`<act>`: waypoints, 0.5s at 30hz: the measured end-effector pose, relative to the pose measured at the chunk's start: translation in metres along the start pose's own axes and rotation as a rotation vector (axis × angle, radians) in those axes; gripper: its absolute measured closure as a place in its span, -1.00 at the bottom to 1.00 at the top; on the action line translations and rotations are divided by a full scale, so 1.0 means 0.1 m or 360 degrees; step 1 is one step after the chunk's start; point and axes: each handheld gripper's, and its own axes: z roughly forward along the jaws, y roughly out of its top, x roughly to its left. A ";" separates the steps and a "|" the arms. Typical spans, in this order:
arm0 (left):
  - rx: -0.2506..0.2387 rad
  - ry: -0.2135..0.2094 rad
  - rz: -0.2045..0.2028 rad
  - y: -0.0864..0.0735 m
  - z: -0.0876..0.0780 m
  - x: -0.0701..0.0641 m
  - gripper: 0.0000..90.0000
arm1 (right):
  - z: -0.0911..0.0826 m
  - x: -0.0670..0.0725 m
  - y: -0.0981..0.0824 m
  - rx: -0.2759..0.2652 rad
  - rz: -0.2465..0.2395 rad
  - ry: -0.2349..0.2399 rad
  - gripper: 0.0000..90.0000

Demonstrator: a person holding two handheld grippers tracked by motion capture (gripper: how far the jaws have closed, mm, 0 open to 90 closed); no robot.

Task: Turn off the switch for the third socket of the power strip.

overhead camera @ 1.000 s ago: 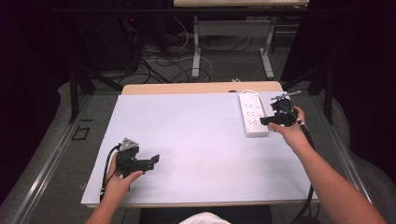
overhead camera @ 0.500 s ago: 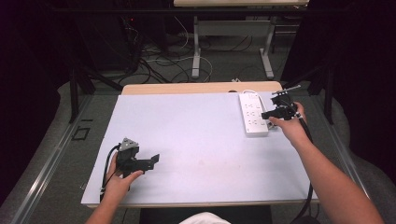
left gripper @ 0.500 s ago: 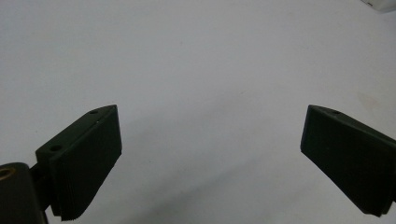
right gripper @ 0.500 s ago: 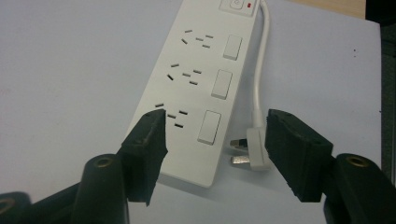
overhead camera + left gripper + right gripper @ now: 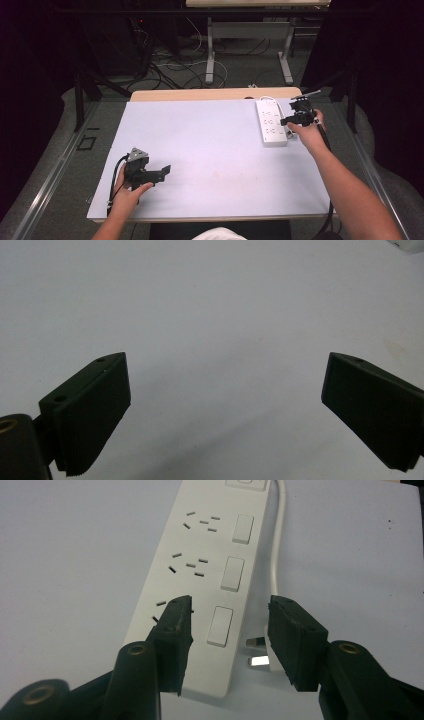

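- Probably light, rigid and slick, the long white plastic power strip suits gripping across its near end.
- Right gripper jaws, just closing, straddle that end without pressing; left gripper gapes, released, over bare white counter.

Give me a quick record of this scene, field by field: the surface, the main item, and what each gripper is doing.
surface: white table
main item: white power strip, three switched sockets, at the table's far right
plug: white plug lying beside the strip's near end
right gripper: over the strip's near end, jaws just been closing, pads not pressing on anything
left gripper: jaws wide open over bare table, near left
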 end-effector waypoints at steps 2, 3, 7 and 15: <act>0.0000 0.0000 0.0000 0.00 0.00 0.00 -0.88 | 0.02 -0.01 0.01 0.0012 0.0007 -0.0002 0.22; 0.0000 0.0000 -0.0001 0.00 0.00 0.00 -0.88 | 0.03 -0.01 0.01 0.0007 0.0011 -0.0005 0.24; 0.0001 0.0000 0.0001 0.00 0.00 0.00 -0.88 | 0.07 -0.02 0.02 0.0022 0.0027 -0.0004 0.38; 0.0000 0.0000 0.0000 0.00 0.00 0.00 -0.88 | 0.18 -0.02 0.03 0.0056 0.0043 0.0007 0.54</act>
